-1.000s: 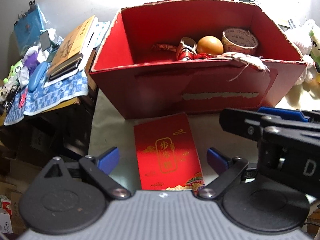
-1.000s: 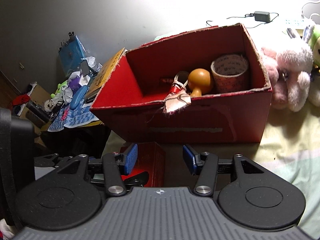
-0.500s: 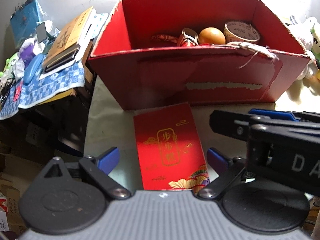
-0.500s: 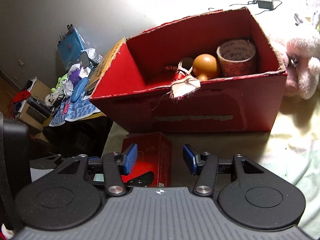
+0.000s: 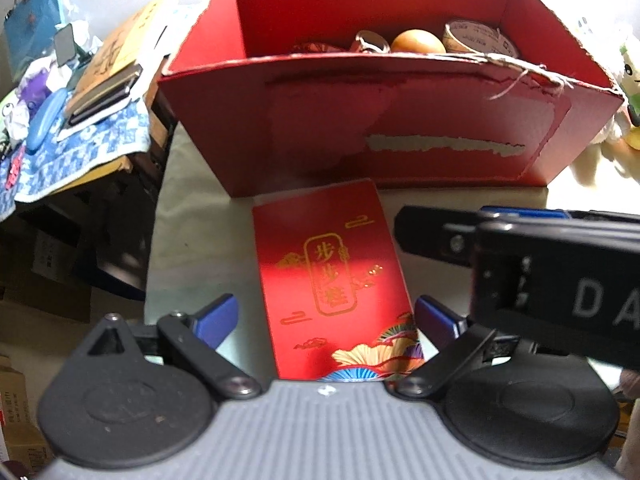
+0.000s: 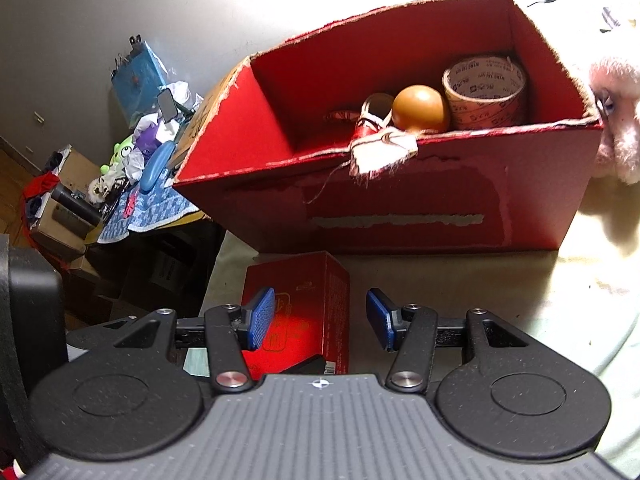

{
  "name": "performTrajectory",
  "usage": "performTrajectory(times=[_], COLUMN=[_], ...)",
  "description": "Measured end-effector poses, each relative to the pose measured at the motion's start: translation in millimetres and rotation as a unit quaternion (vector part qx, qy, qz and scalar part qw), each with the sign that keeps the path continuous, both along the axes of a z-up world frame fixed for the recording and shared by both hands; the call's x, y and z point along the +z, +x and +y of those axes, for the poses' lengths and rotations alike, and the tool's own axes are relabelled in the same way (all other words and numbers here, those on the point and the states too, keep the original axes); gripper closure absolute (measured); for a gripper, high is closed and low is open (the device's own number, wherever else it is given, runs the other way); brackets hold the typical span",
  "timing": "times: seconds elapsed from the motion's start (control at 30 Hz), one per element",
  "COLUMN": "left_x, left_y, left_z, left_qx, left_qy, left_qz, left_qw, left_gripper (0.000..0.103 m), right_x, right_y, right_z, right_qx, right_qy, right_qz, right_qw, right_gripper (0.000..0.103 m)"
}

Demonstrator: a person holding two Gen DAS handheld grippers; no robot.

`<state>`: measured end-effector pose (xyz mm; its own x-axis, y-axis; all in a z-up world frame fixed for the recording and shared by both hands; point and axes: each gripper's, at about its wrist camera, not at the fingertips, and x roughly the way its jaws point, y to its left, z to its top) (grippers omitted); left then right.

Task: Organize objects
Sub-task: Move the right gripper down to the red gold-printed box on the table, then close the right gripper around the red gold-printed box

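A small red box (image 5: 332, 280) with gold characters lies flat on the pale bedsheet, just in front of the big red cardboard box (image 5: 400, 120). My left gripper (image 5: 326, 316) is open and straddles the small box's near end, its pads not pressing. The right gripper (image 5: 520, 248) reaches in from the right beside it. In the right wrist view the right gripper (image 6: 320, 320) is open over the small red box (image 6: 304, 300). The cardboard box (image 6: 400, 208) holds a tape roll (image 6: 484, 92), an orange ball (image 6: 420, 108) and a small red-and-white item (image 6: 372, 116).
A pink plush toy (image 6: 616, 132) leans against the cardboard box's right end. Left of the bed stands a cluttered side table (image 5: 80, 140) with a blue cloth, books (image 5: 108, 76) and small toys. The bed edge drops off at the left, with cartons on the floor.
Both views have tipped further down and drawn slightly closer, so the small red box fills more of the frame. Neither gripper's jaws have changed width.
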<state>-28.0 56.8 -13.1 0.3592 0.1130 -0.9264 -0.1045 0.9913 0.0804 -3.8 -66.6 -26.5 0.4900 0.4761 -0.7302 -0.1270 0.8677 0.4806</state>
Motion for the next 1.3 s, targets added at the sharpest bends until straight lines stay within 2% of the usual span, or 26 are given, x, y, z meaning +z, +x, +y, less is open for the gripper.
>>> performTrajectory(times=[0.5, 0.9, 1.03, 1.3], left_x=[-23.2, -30.2, -37.6, -42.5], left_y=[5.1, 1.2, 0.7, 3.0], left_z=[4.1, 22.6, 33.3, 38.1], left_qx=[-0.01, -0.015, -0.006, -0.009], left_qy=[-0.028, -0.08, -0.107, -0.112], left_qz=[0.035, 0.017, 0.024, 0.022], left_qw=[0.999, 0.9965, 0.994, 0.9934], left_gripper=[0.007, 0.008, 0.008, 0.013], right_x=[-17.2, -25.9, -28.0, -36.3], right_y=[16.7, 30.0, 34.2, 41.3], right_z=[7.9, 22.5, 28.0, 30.7], right_qx=[0.018, 0.045, 0.055, 0.056], right_qy=[0.023, 0.021, 0.013, 0.013], right_qz=[0.044, 0.063, 0.071, 0.096], right_qw=[0.999, 0.997, 0.996, 0.994], right_gripper=[0.049, 0.049, 0.048, 0.049])
